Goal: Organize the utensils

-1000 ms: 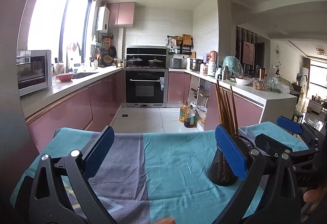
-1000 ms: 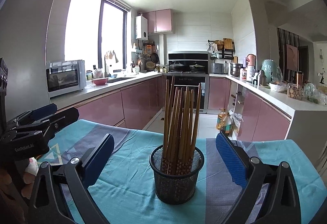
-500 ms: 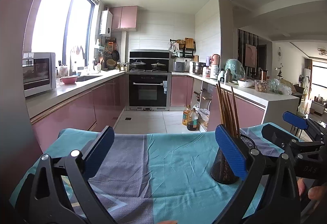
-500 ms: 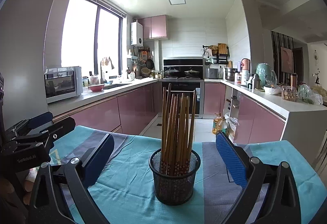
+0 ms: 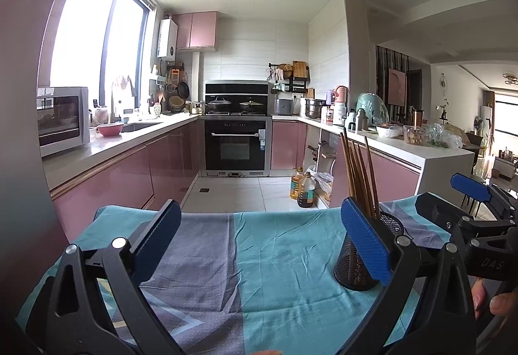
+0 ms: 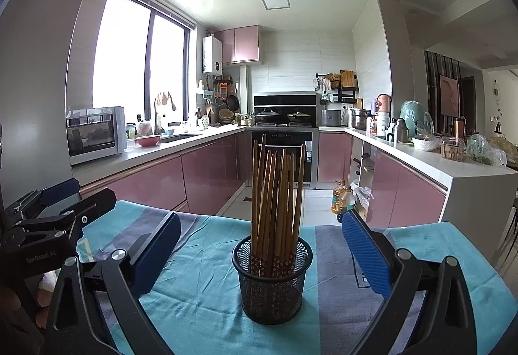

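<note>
Between right gripper (image 6: 259, 245) fingers — upright chopstick holder (image 6: 272, 283)

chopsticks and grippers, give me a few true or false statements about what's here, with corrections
1. The chopsticks stand in a black mesh holder. True.
2. The right gripper is shut on the holder. False: its jaws are wide open, with the holder between them, untouched.
3. The left gripper holds a chopstick. False: it is open and empty.
4. The holder sits on a teal and grey cloth. True.
</note>
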Action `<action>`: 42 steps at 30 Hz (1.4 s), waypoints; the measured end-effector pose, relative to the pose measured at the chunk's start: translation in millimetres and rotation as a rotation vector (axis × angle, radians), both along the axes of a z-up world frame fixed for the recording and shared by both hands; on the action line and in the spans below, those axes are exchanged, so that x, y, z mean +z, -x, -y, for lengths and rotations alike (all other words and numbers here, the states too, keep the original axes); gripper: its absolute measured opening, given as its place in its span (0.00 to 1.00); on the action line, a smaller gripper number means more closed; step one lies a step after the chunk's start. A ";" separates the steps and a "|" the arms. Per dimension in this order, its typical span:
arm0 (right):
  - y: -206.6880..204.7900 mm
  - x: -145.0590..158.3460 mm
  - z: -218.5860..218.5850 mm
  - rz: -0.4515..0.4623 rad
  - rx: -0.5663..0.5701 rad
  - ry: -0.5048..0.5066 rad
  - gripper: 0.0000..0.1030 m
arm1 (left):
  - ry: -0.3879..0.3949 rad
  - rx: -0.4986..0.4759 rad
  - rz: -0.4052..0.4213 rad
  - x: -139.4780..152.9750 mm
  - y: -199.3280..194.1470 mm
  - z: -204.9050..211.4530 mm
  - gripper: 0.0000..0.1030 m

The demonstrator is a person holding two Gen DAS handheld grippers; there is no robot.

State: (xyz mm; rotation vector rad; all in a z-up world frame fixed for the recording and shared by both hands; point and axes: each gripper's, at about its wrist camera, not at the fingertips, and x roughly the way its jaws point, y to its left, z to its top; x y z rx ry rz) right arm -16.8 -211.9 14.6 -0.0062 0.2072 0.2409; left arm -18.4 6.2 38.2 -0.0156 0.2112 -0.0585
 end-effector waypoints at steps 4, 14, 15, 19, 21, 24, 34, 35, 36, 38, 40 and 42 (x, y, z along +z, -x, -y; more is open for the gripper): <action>0.4 0.5 0.4 0.004 -0.002 -0.004 0.94 | 0.000 0.004 0.003 0.7 0.6 -0.2 0.95; 0.4 0.4 2.1 0.010 -0.009 -0.013 0.94 | -0.009 0.005 0.008 1.6 1.8 2.1 0.95; 0.4 0.5 2.6 0.010 -0.010 -0.013 0.94 | -0.007 0.005 0.008 1.6 1.7 2.0 0.95; 1.2 0.8 3.1 0.014 -0.014 -0.012 0.94 | -0.006 0.006 0.009 2.1 2.3 2.3 0.95; 1.4 1.0 3.4 0.015 -0.016 -0.014 0.94 | -0.007 0.005 0.010 2.1 2.3 2.7 0.95; 2.2 0.9 3.9 0.015 -0.016 -0.015 0.94 | -0.006 0.006 0.010 2.3 1.5 2.4 0.95; 1.8 1.7 4.5 0.012 -0.015 -0.015 0.94 | -0.006 0.006 0.009 1.7 1.4 2.8 0.95; 2.0 1.6 4.7 0.012 -0.016 -0.015 0.94 | -0.006 0.005 0.009 2.0 1.8 2.9 0.95; 2.0 1.7 4.8 0.013 -0.015 -0.016 0.94 | -0.006 0.005 0.010 2.3 1.8 3.0 0.95; 1.9 1.7 4.8 0.012 -0.015 -0.016 0.94 | -0.006 0.007 0.012 2.7 2.2 3.0 0.95; 2.0 1.6 4.9 0.012 -0.015 -0.017 0.94 | -0.006 0.008 0.013 2.8 2.3 3.2 0.95; 1.6 1.1 4.6 0.010 -0.014 -0.019 0.94 | -0.006 0.007 0.013 2.7 2.4 3.2 0.95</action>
